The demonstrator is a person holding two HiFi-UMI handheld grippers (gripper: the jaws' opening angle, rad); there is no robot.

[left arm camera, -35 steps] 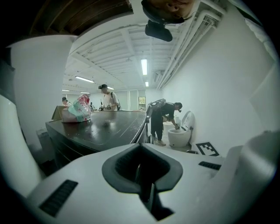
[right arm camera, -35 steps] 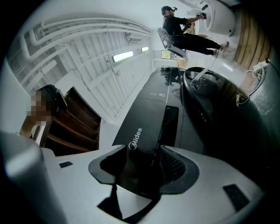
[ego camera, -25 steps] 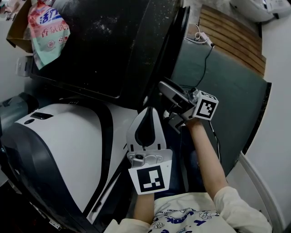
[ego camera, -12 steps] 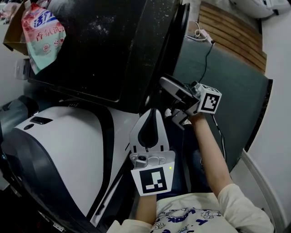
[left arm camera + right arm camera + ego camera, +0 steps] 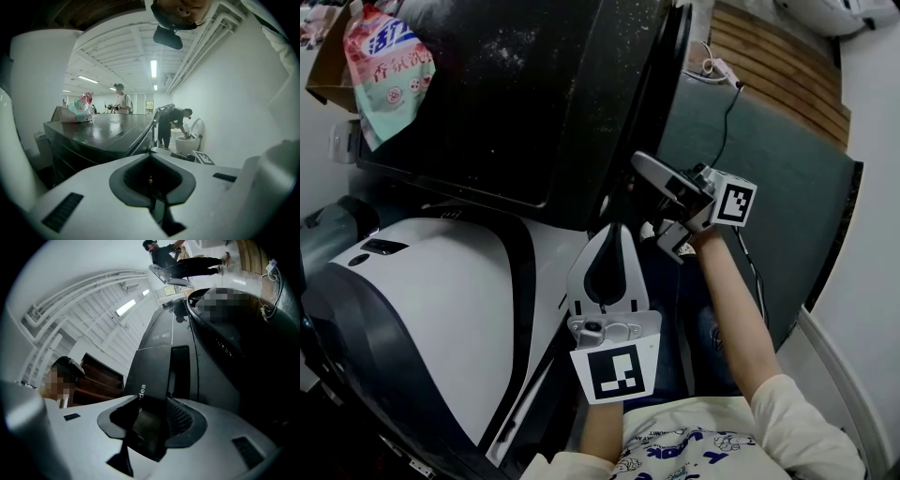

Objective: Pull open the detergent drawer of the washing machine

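The black washing machine (image 5: 516, 94) fills the upper left of the head view. Its dark detergent drawer front (image 5: 159, 366), with white lettering and a recessed grip (image 5: 180, 371), shows only in the right gripper view. My right gripper (image 5: 642, 202) is tilted upward against the machine's front. Its jaws (image 5: 150, 404) have just been closing and now straddle the drawer front's lower edge. A gap still shows at the ribbed pad (image 5: 180, 416). My left gripper (image 5: 614, 230) hangs below and in front of the machine, shut and empty, its tips meeting (image 5: 151, 151).
A pink and green detergent bag (image 5: 384, 66) lies on the machine's top at the far left. A large white rounded appliance (image 5: 422, 300) stands at the lower left. A cable (image 5: 727, 112) runs over the dark green surface (image 5: 769, 187) on the right. People stand far off (image 5: 176, 124).
My right gripper has rolled a little and edged upward at the machine's front. The left gripper has stayed where it was.
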